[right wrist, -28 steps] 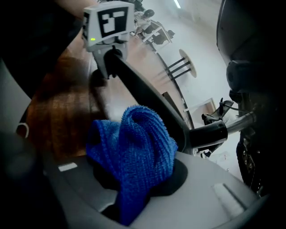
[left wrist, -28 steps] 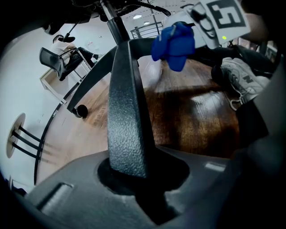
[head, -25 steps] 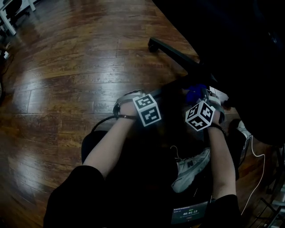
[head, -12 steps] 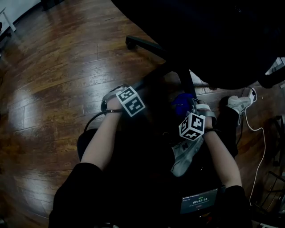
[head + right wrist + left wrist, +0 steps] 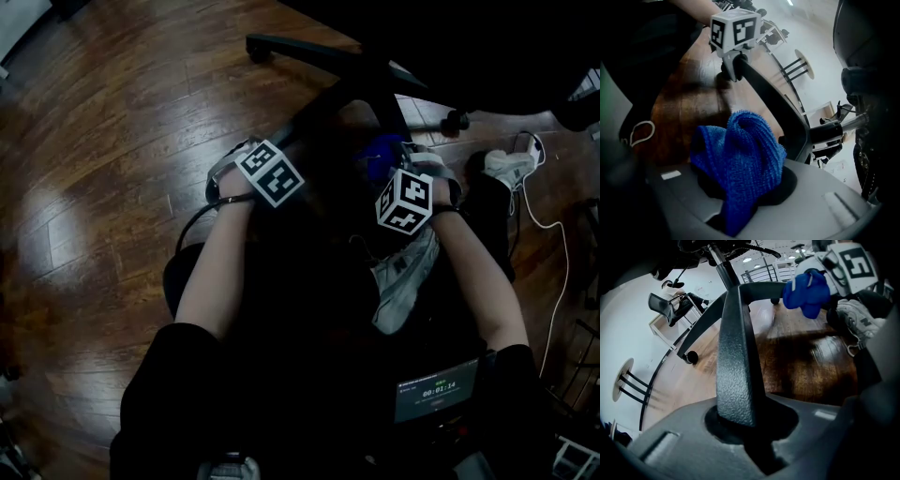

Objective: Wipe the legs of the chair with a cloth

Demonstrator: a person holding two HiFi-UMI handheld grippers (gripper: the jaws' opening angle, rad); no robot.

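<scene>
Cloth [image 5: 738,159], blue and bunched, sits pinched in our right gripper [image 5: 740,201], whose jaws are closed on the fabric. It hangs just beside a black chair leg [image 5: 771,101] under the seat, and whether the two touch we cannot tell. Our left gripper [image 5: 747,430] clamps narrowly on that same chair leg, farther out along it. A second leg [image 5: 309,52] stretches over the wooden floor [image 5: 112,141]. A white shoe [image 5: 403,281] shows below our right wrist.
</scene>
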